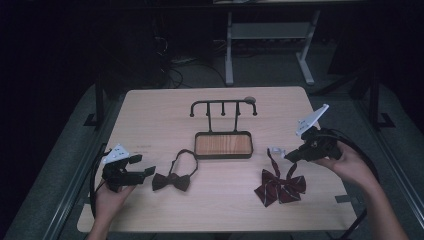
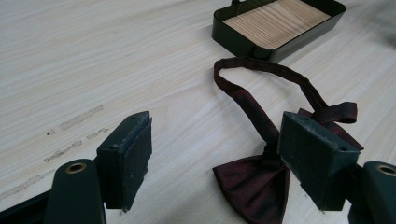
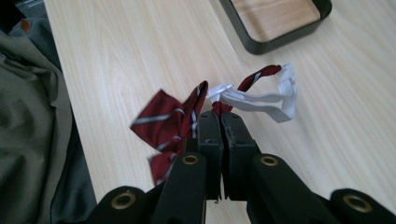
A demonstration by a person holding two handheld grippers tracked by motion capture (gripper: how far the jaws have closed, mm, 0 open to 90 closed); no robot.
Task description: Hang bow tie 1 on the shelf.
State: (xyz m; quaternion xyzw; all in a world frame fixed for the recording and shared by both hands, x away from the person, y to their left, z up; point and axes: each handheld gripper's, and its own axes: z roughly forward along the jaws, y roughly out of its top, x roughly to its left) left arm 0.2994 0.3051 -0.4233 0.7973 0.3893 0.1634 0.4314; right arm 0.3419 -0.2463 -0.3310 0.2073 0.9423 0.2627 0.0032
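Note:
A red striped bow tie (image 1: 280,188) lies at the table's right, its strap rising to my right gripper (image 1: 290,155). In the right gripper view that gripper (image 3: 218,115) is shut on the strap where the red band meets a white elastic loop (image 3: 273,97), and the striped bow (image 3: 164,122) hangs lower left. A dark maroon bow tie (image 1: 171,181) with a looped strap lies left of centre. My left gripper (image 1: 142,165) rests just left of it, open. In the left gripper view (image 2: 215,120) the maroon bow (image 2: 252,184) lies partly behind the right jaw.
A black hook stand (image 1: 223,106) rises from a black tray with a wooden floor (image 1: 223,145) at the table's middle. The tray (image 2: 275,25) sits beyond the maroon tie's strap. Cables trail from both grippers. A grey cloth (image 3: 32,130) hangs beside the table edge.

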